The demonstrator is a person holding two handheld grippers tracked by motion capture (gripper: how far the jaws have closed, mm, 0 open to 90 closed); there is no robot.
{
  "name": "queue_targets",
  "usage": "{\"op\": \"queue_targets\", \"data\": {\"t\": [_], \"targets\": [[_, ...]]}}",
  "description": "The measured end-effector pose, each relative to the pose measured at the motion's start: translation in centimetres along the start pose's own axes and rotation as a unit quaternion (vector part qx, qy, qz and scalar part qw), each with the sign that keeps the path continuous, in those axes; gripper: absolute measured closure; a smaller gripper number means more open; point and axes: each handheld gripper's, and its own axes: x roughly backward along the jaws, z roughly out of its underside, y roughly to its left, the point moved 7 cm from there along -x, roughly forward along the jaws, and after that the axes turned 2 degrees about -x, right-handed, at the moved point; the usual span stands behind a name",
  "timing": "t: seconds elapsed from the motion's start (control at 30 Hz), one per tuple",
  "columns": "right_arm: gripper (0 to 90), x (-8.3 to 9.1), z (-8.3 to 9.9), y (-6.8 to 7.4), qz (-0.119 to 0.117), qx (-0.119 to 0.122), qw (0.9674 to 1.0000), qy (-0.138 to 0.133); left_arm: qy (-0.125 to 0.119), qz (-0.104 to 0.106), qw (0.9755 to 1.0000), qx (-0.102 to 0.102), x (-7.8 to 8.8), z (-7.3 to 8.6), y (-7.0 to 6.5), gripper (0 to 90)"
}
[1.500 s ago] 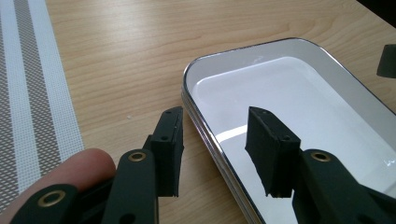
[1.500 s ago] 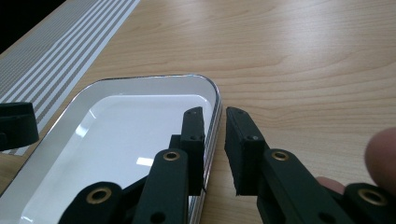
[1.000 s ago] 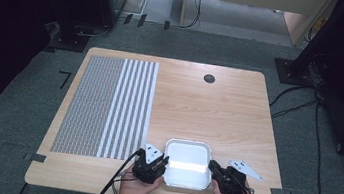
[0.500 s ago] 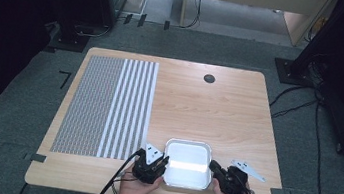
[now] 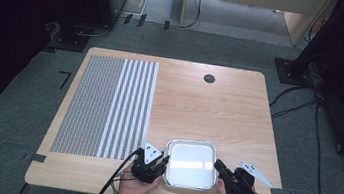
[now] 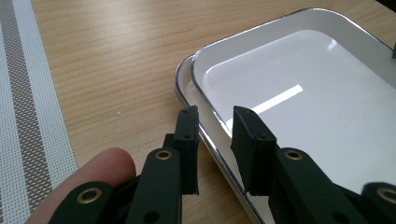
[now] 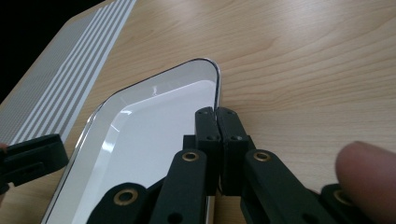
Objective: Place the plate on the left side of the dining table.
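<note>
Hands at the near table edge, one gripper in each. Left gripper (image 5: 164, 162): at the left rim of the tray (image 5: 187, 186), jaws straddling that rim with a gap on either side in the left gripper view (image 6: 218, 133), pads not pressing; the jaws have just been opening, the rim between them. A fingertip (image 6: 95, 175) shows beside its left jaw. Right gripper (image 5: 221, 167): at the tray's right rim, jaws closed together on the rim edge in the right gripper view (image 7: 217, 140); another fingertip (image 7: 362, 175) at lower right there. Tray: white, shallow, rounded corners, shiny metal rim, flat on the table (image 5: 219, 108) near the front edge, between the two grippers; what looks like a second rim shows just beneath its left corner in the left gripper view. Mat (image 5: 108, 104): woven, grey-and-white striped, on the table's left part, apart from the tray. Grommet (image 5: 208, 78): dark, round, near the far edge. Floor: grey carpet with cables.
</note>
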Motion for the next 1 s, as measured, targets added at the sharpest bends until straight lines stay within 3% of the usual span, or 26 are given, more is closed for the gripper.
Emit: {"op": "queue_targets", "data": {"t": [0.13,0.27,0.37,0.43,0.63,0.7,0.77,1.0], "targets": [[89.1,0.2,-0.1,-0.5,0.002,-0.006,1.0000,-0.005,0.000,0.007,1.0000,0.001,0.1,-0.1,-0.2,71.4],[81.5,0.3,-0.3,-0.5,0.007,0.021,0.9995,-0.020,-0.002,0.016,0.9999,0.001,0.1,-0.4,-0.8,70.7],[80.7,0.4,-0.3,-0.5,0.009,0.024,0.9994,-0.024,0.001,0.021,0.9998,0.000,-0.1,-0.4,-1.1,70.3],[80.4,0.4,-0.3,-0.4,0.009,0.023,0.9995,-0.020,0.005,0.024,0.9997,-0.002,-0.3,-0.4,-1.3,70.2],[81.9,-0.9,0.5,-0.1,0.035,0.051,0.9980,0.011,0.016,0.023,0.9996,-0.007,-0.9,0.0,-1.7,69.8],[85.4,-1.1,0.7,-0.1,0.042,0.046,0.9979,0.018,0.019,0.023,0.9995,-0.006,-1.0,0.0,-1.7,69.7],[86.4,-1.0,0.6,-0.2,0.041,0.025,0.9987,0.020,0.019,0.023,0.9995,-0.006,-1.1,0.1,-1.8,69.5],[89.2,-0.8,0.6,-0.5,0.050,-0.007,0.9987,0.006,0.024,0.036,0.9990,0.005,-1.3,0.3,-2.2,67.8]]}}
